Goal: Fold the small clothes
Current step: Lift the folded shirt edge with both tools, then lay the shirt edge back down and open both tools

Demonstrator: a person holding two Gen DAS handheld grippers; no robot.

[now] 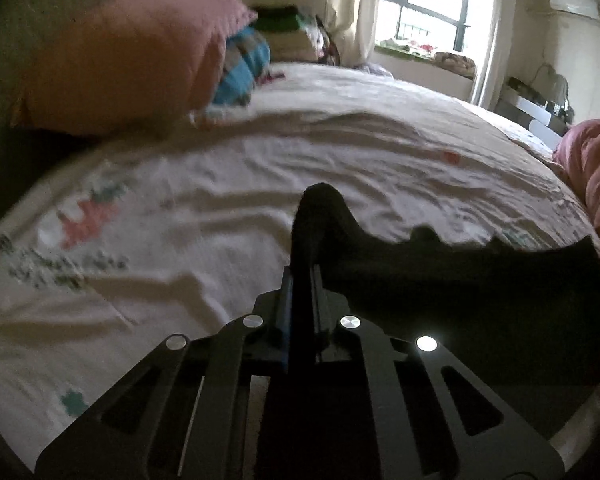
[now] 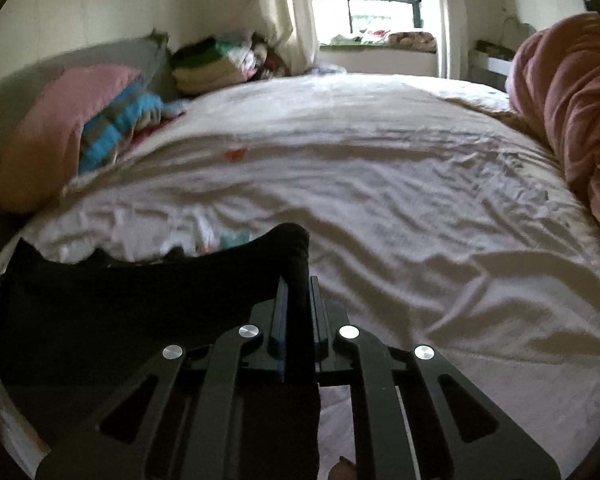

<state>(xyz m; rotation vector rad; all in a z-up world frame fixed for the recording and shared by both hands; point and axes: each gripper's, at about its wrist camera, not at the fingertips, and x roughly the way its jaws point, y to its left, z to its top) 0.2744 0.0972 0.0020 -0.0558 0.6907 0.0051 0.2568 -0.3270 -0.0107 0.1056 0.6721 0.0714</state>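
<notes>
My left gripper (image 1: 302, 280) is clamped tight on one end of the black garment (image 1: 460, 292), cloth bunched up between the fingers and poking out past the tips. My right gripper (image 2: 298, 300) is closed the same way on the other end of it (image 2: 120, 312). The garment hangs stretched between the two, over the near edge of the bed (image 1: 260, 184), top edge sagging and wavy.

Left view only: printed pattern on the sheet (image 1: 88, 224) toward the bed's left edge, and a small red spot further in. The pink pillow (image 1: 120, 64) sits big at the head corner with a blue striped cloth (image 1: 244, 68) tucked against it.

Right view only: a bulky pink blanket (image 2: 572, 112) heaped along the bed's right edge, much more of it showing here. The folded clothes pile (image 2: 216, 64) at the far left corner is clearer too. Fingertip at bottom edge, blurred.

No containers visible. Window (image 2: 364, 4) behind the far edge in both views.
</notes>
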